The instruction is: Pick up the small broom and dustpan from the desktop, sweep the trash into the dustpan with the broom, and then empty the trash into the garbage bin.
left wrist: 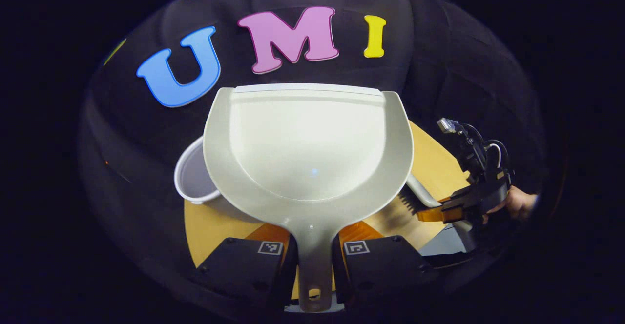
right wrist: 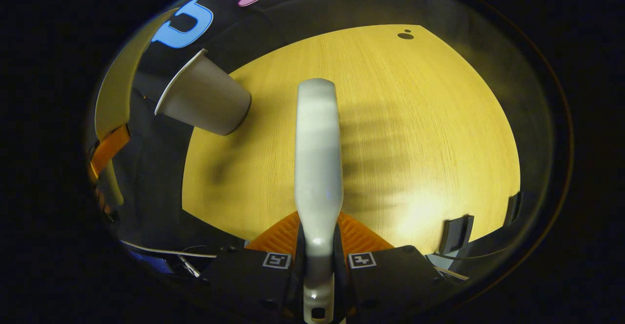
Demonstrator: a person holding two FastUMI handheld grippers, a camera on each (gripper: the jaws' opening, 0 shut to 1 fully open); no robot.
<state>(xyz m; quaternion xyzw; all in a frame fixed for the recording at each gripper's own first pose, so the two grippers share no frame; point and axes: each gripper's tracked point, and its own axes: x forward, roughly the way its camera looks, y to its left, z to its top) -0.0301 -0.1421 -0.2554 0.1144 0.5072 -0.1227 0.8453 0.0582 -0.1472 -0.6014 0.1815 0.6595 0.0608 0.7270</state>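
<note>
- Left gripper (left wrist: 315, 255): jaws closed narrow on the dustpan (left wrist: 307, 148) handle, one finger on each side of the thin neck at the bottom centre of the left gripper view. The pan is lifted and its scoop spreads up through mid-frame.
- Dustpan handling (judgement): rigid moulded plastic, light, smooth and probably slippery. Holding the neck close to the scoop looks right; the wide scoop can lever against the hold and twist if it is tipped fast.
- Right gripper (right wrist: 318, 260): jaws closed on the broom (right wrist: 317, 158) handle at the bottom centre of the right gripper view; the pale handle runs up the middle of the frame. In the left gripper view this gripper sits at the right edge with a hand behind it, dark bristles just left of it.
- Broom handling (judgement): stiff, light handle with soft bristles that give under pressure. A hold low on the handle gives control.
- Garbage bin (right wrist: 202, 102): a small cup-like container in the upper left of the right gripper view, on the edge of the counter (right wrist: 415, 119). It looks light and easy to knock over.
- I cannot make out any trash on the counter.
</note>
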